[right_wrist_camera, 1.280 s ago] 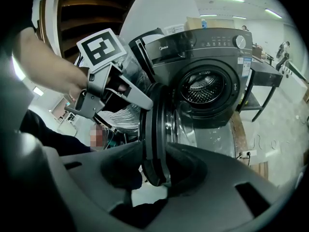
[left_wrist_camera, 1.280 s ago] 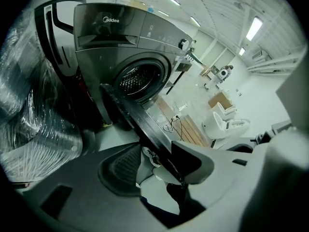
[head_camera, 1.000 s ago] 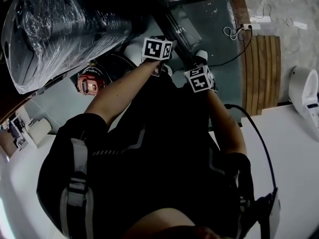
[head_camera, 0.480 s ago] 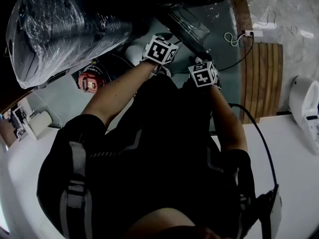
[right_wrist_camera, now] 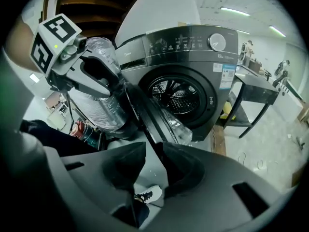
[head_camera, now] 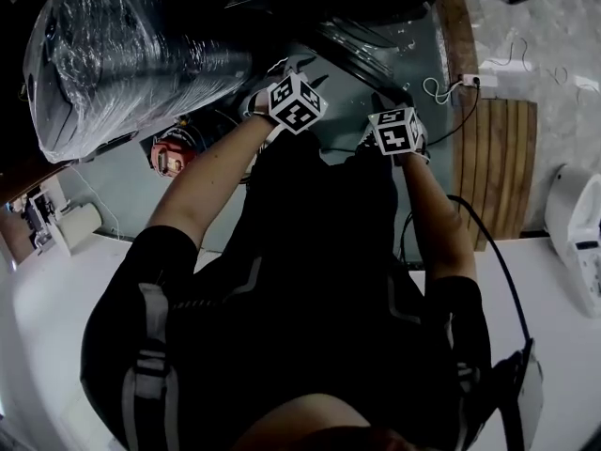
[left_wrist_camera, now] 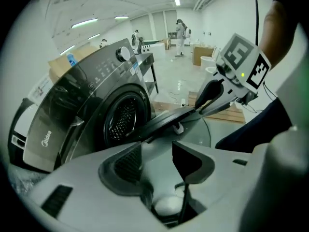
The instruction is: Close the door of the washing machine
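The dark grey washing machine (right_wrist_camera: 193,76) has its round door (right_wrist_camera: 155,114) swung wide open; the drum (right_wrist_camera: 176,93) shows behind it. The right gripper (right_wrist_camera: 154,153) has the door's rim between its jaws, which are closing; I cannot see the pads pressing on it. In the left gripper view the door (left_wrist_camera: 176,120) runs edge-on from the drum (left_wrist_camera: 123,120) to the right gripper (left_wrist_camera: 212,93). The left gripper (left_wrist_camera: 157,161) is open and empty, short of the door. In the head view both grippers, left (head_camera: 286,73) and right (head_camera: 383,101), reach toward the door (head_camera: 362,50).
A big plastic-wrapped bundle (head_camera: 122,54) stands left of the machine, with a red tool (head_camera: 169,153) on the floor below it. A wooden pallet (head_camera: 502,158), a power strip (head_camera: 470,81) and a white fixture (head_camera: 573,224) lie to the right. A black table frame (right_wrist_camera: 256,105) stands beside the machine.
Both grippers have moved outward toward the open door, the right one further right. The left gripper has rolled, its marker cube turning. The head view has shifted a little.
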`<action>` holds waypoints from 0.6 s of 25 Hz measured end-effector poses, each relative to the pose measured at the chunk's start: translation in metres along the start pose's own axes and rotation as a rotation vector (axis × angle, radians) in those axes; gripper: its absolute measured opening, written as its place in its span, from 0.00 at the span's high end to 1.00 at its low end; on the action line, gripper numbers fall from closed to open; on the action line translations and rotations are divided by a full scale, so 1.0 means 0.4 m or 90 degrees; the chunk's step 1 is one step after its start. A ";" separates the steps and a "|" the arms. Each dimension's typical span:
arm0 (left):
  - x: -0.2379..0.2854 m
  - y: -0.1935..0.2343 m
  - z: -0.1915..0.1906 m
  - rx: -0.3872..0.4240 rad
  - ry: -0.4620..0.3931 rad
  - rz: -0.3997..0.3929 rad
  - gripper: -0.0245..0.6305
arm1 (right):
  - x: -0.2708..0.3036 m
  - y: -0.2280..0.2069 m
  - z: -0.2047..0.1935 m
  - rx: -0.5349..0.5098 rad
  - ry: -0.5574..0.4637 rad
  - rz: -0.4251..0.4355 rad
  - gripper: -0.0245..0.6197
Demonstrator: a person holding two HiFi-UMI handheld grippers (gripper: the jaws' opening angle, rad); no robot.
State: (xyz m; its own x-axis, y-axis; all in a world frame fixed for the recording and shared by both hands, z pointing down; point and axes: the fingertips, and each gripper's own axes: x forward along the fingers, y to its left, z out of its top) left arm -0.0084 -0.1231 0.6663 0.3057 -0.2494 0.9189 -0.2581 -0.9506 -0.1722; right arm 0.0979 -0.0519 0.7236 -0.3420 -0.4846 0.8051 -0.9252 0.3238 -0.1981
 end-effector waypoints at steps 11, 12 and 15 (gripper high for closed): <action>0.077 0.073 0.070 0.255 0.024 0.022 0.66 | 0.021 -0.080 0.046 -0.012 0.013 -0.021 0.81; 0.084 0.075 0.073 0.266 0.024 0.013 0.66 | 0.022 -0.085 0.051 -0.009 0.016 -0.022 0.81; 0.105 0.074 0.077 0.288 0.031 -0.020 0.66 | 0.021 -0.103 0.063 0.005 0.026 -0.028 0.80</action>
State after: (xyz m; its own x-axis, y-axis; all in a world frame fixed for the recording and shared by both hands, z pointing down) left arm 0.0250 -0.1676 0.6888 0.2608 -0.2206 0.9399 0.1795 -0.9455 -0.2717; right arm 0.1291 -0.0898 0.7246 -0.2936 -0.4643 0.8356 -0.9407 0.2958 -0.1661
